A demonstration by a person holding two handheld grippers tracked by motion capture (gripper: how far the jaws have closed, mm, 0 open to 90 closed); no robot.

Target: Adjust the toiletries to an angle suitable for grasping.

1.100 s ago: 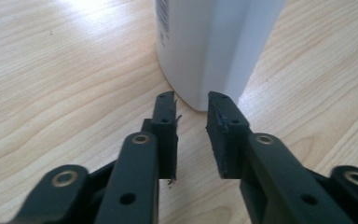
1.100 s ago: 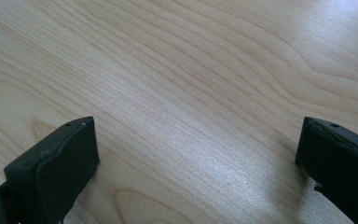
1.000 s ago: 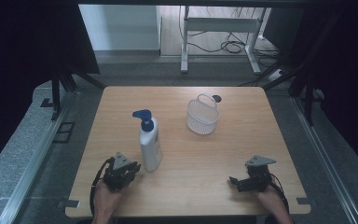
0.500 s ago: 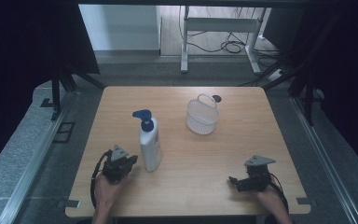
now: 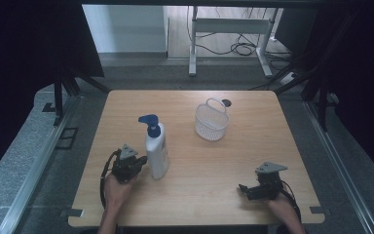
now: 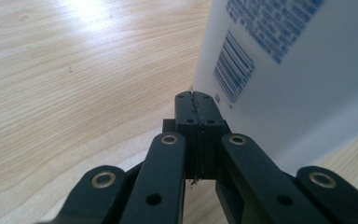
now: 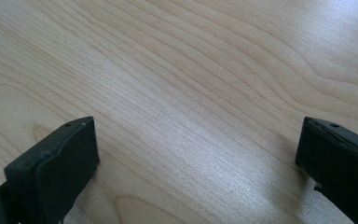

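White pump bottle (image 5: 157, 150) with blue pump upright on wooden surface (image 5: 199, 195), left of centre. Left tongs (image 6: 196, 100) closed, empty, tips just beside bottle's base. Right tongs (image 7: 196, 154) wide open, empty, low over near-right surface. White basket (image 5: 211, 121) empty, farther back. No step visibly done.

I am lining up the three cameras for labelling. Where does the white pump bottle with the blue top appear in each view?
High view: the pump bottle stands left of the table's centre, just right of the left gripper.
Left gripper view: its white body and blue label print take up the upper right, just beyond the shut fingers.
Right gripper view: the bottle is not in it.
Shared landmark: the light wooden table.
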